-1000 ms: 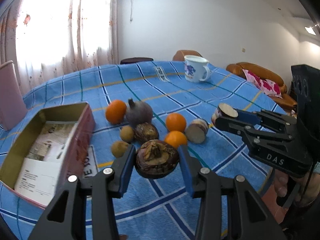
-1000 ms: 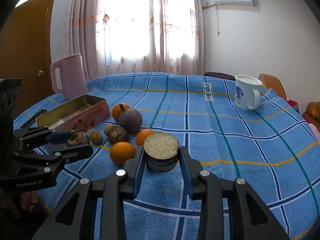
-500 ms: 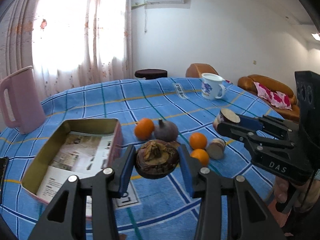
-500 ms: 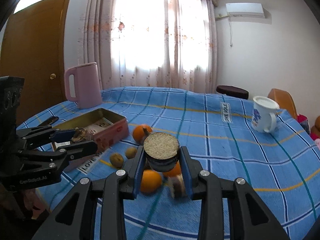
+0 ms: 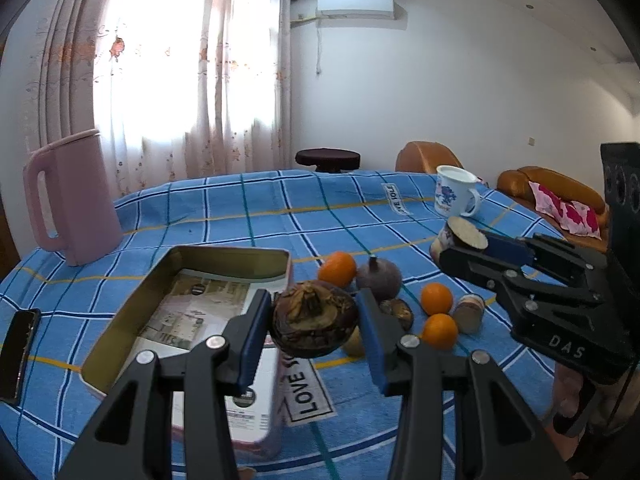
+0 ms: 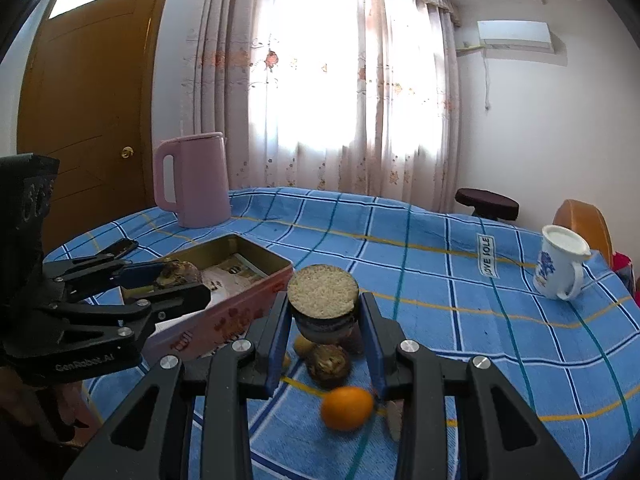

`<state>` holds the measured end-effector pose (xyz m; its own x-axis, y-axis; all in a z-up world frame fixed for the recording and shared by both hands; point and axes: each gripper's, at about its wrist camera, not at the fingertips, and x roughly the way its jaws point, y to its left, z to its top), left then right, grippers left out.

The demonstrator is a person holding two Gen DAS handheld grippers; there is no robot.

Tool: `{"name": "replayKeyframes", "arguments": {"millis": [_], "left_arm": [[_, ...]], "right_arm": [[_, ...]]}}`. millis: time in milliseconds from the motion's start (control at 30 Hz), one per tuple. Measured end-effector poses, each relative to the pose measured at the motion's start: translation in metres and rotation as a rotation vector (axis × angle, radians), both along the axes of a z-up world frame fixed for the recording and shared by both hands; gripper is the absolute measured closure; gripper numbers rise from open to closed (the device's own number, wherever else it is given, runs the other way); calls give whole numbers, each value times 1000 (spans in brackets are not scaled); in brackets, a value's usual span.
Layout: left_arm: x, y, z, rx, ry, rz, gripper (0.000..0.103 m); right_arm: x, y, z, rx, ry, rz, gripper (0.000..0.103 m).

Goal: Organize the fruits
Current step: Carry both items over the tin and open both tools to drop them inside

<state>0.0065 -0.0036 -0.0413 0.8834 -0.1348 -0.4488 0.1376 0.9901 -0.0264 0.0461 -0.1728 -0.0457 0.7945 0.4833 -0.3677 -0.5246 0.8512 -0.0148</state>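
Note:
My left gripper [image 5: 314, 326] is shut on a dark brown mangosteen [image 5: 315, 323], held in the air by the near right corner of the open tin box [image 5: 224, 258]. My right gripper [image 6: 323, 312] is shut on a cut fruit half [image 6: 323, 306] with a pale grainy face up, held above the fruit pile. On the cloth lie three oranges [image 5: 338, 269], a purple mangosteen [image 5: 379, 278], another brown one [image 6: 329, 364] and a cut half [image 5: 469, 313]. The left gripper also shows in the right wrist view [image 6: 176, 280] at the box's near end.
A pink jug [image 5: 74, 204] stands at the far left of the blue checked tablecloth [image 5: 280, 208]. A white mug [image 5: 456, 196] stands far right. A black phone [image 5: 18, 350] lies left of the box. The box holds printed paper [image 5: 192, 312].
Both grippers have risen and swung left toward the tin box, each keeping its fruit. The box now sits nearer the middle of both views.

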Motion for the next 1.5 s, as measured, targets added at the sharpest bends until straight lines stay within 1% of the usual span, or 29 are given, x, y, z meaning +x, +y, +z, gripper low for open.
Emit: {"name": "replayKeyframes", "arguments": {"millis": [367, 567, 800, 1167, 1267, 1500], "left_arm": [[9, 34, 0, -21, 12, 74, 58], [16, 69, 0, -37, 18, 148, 58], [28, 103, -5, -49, 38, 215, 58], [39, 124, -14, -49, 75, 246, 58], [40, 126, -15, -47, 80, 251, 58], [43, 123, -18, -42, 95, 247, 58]], "right_arm": [[9, 41, 12, -32, -9, 83, 67], [21, 76, 11, -46, 22, 143, 67], [33, 114, 0, -78, 62, 194, 67], [48, 157, -29, -168, 128, 228, 67], [49, 161, -35, -185, 139, 234, 67], [52, 164, -36, -204, 155, 230, 67]]}}
